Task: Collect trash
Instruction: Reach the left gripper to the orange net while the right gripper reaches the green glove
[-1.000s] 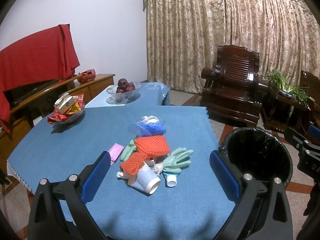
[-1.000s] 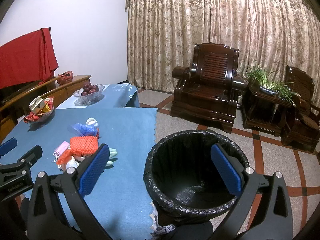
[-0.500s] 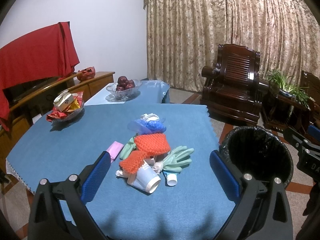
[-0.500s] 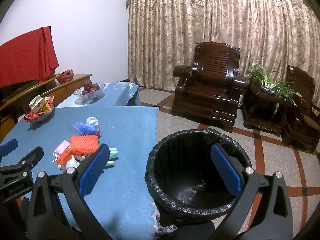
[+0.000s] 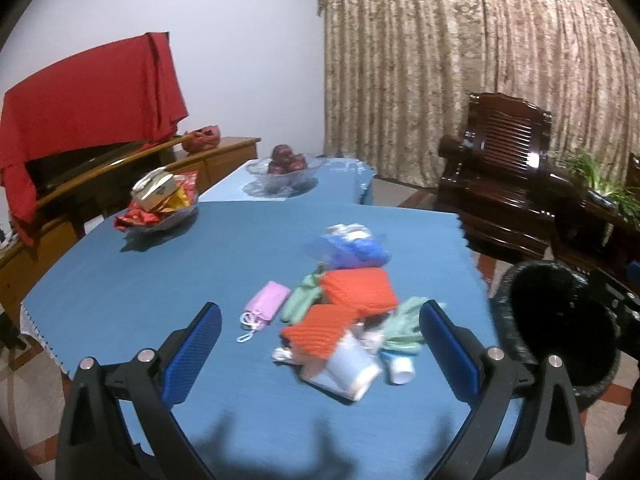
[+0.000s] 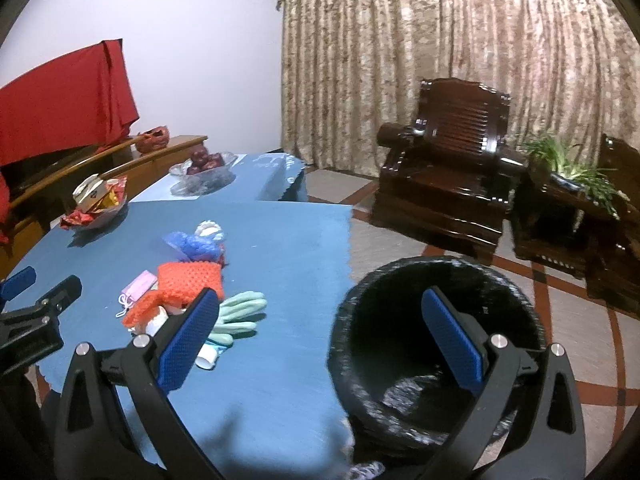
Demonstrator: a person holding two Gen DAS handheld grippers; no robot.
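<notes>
A heap of trash lies on the blue tablecloth (image 5: pixel 140 280): orange foam nets (image 5: pixel 356 292), a blue net bag (image 5: pixel 356 250), pale green gloves (image 5: pixel 404 326), a white paper cup (image 5: pixel 348 366) on its side, a small white cap (image 5: pixel 400 372) and a pink pouch (image 5: pixel 266 306). My left gripper (image 5: pixel 320 352) hangs open just short of the heap, nothing between its blue pads. My right gripper (image 6: pixel 320 344) is open too, over the table's right edge beside the black-lined bin (image 6: pixel 432 344). From the right wrist the orange nets (image 6: pixel 188 280) and gloves (image 6: pixel 240 314) lie to its left.
A dish of snack packets (image 5: pixel 160 200) and a glass bowl of dark red fruit (image 5: pixel 284 166) stand at the table's far side. A wooden sideboard (image 5: pixel 120 176) under a red cloth runs along the left. Dark wooden armchairs (image 6: pixel 444 176) and a potted plant (image 6: pixel 568 168) stand beyond the bin.
Both views have swung right and slightly closer to the table; the trash heap now sits between my left fingers. Both grippers stay open, and nothing on the table has moved.
</notes>
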